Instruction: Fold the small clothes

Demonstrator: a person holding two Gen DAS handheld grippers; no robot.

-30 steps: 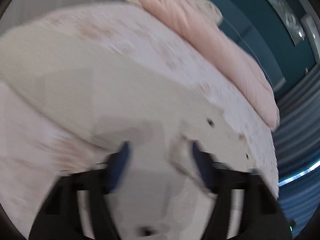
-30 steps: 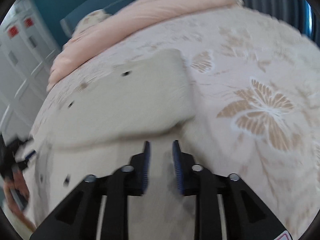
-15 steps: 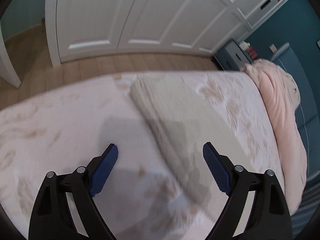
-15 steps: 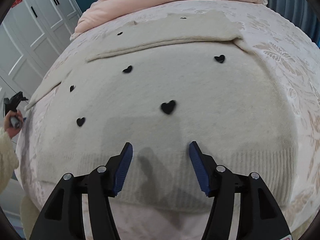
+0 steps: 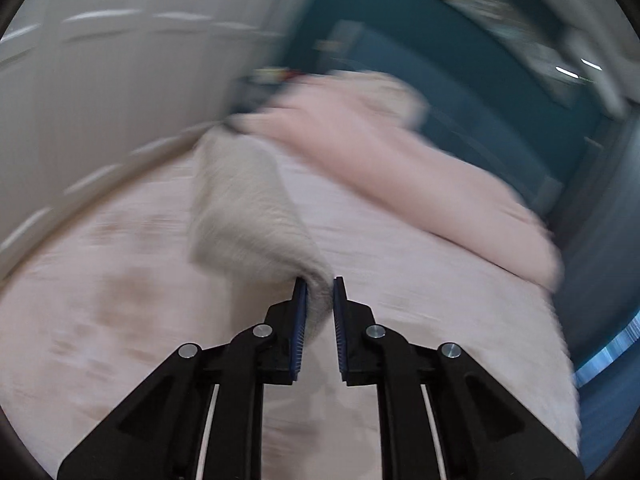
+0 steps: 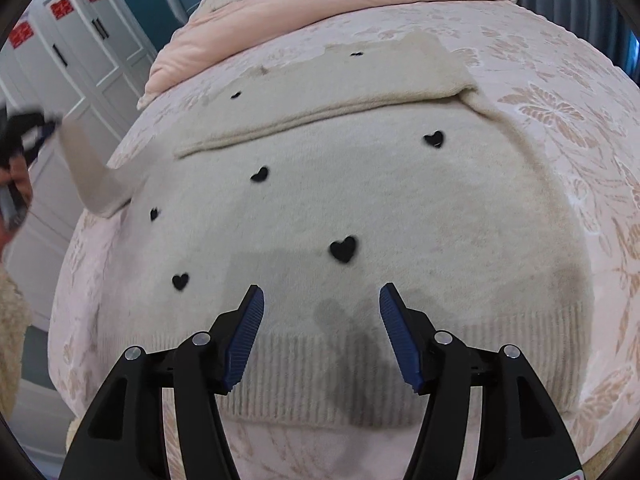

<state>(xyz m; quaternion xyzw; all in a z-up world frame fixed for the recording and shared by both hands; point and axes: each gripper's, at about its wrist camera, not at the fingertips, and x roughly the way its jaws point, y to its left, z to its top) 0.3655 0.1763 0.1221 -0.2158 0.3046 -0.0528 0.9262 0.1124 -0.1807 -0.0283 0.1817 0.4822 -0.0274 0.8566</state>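
My left gripper [image 5: 320, 292] has just pinched the sleeve [image 5: 244, 216]; it may slip out mid-fold, with my open right gripper [image 6: 320, 300] idle above the sweater [image 6: 360, 208]

A cream knitted sweater [image 6: 400, 216] dotted with small black hearts [image 6: 343, 249] lies flat on the bed, its ribbed hem [image 6: 320, 380] nearest. One sleeve [image 6: 340, 80] is folded across the chest; the other sleeve [image 5: 244, 216] is lifted off the bed at its cuff.
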